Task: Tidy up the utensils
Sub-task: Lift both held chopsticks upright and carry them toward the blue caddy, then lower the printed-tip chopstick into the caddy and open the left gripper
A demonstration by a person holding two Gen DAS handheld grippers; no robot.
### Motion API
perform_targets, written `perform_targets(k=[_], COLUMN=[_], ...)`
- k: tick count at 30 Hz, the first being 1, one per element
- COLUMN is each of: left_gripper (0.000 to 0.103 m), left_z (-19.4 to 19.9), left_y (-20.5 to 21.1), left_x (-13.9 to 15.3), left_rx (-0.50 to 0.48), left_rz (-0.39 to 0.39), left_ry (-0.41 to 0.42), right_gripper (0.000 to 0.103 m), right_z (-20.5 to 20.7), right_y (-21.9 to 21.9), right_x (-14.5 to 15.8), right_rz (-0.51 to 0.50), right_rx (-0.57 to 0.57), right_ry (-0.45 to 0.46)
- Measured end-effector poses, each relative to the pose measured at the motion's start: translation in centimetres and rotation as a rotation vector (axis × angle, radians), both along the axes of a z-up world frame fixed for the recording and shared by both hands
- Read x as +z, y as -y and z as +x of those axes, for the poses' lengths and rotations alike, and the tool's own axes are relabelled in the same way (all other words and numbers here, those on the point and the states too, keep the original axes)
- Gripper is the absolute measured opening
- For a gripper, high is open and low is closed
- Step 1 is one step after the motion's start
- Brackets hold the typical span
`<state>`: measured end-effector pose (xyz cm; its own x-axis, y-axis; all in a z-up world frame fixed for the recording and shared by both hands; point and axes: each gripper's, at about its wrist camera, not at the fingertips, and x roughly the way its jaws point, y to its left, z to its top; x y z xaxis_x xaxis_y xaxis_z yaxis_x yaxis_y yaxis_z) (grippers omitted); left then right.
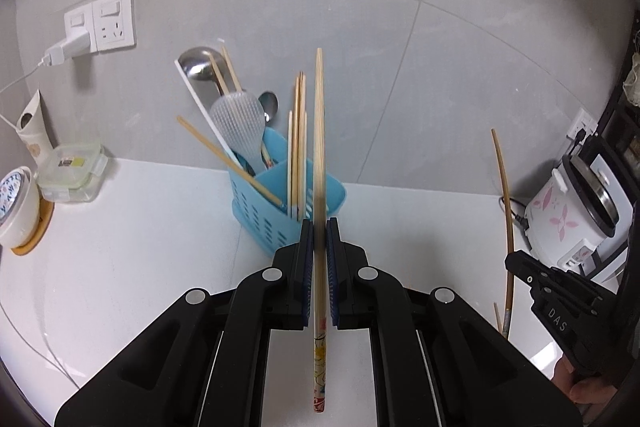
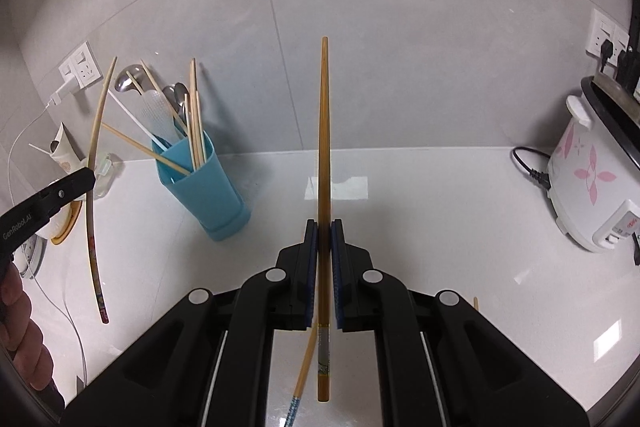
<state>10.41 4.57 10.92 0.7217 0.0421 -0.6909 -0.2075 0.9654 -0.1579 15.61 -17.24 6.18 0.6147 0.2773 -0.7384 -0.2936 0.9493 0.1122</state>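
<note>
Even, soft indoor light; window glare patch on glossy worktop (image 2: pixel 336 187); heavy fisheye bending, dark vignette corners; near chopstick (image 1: pixel 319 227) slightly blurred.

Blue slotted utensil holder (image 1: pixel 276 215); white rice cooker (image 2: pixel 592 183) with pink flowers.

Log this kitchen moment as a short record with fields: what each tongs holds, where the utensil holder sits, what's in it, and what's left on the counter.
left tongs: shut on a pale chopstick, tip up
right tongs: shut on a darker chopstick, tip up
utensil holder: blue, upright on the white counter near the wall
holder contents: chopsticks, ladle, rice paddle, spoon
left on counter: one loose chopstick below the right tongs
far right: rice cooker
</note>
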Motion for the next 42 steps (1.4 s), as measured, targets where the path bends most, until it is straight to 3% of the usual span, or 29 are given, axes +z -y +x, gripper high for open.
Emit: perform_targets(k=[9, 22, 31, 42], left_gripper=[0.006, 0.006, 0.006, 0.006], left_z=[1.9, 5.6, 8.6, 11.9], left_y=[-1.5, -3.0, -3.6, -3.8], left_x=[2.8, 4.7, 2.9, -1.2], left_rx=[-0.011, -0.004, -0.010, -0.010], left_rz=[0.015, 0.024, 0.022, 0.042], left_ry=[0.111, 0.266, 0.321, 0.275], right_gripper=[0.006, 0.006, 0.006, 0.006], right_z=[1.5, 4.5, 6.5, 8.6], right_y=[-2.0, -4.0, -4.6, -5.5], right_x=[1.9, 2.7, 1.6, -0.4], right_rz=[0.016, 0.016, 0.009, 0.005], right_rx=[0.011, 0.027, 0.026, 0.025], right_ry=[0.049, 0.071, 0.047, 0.001])
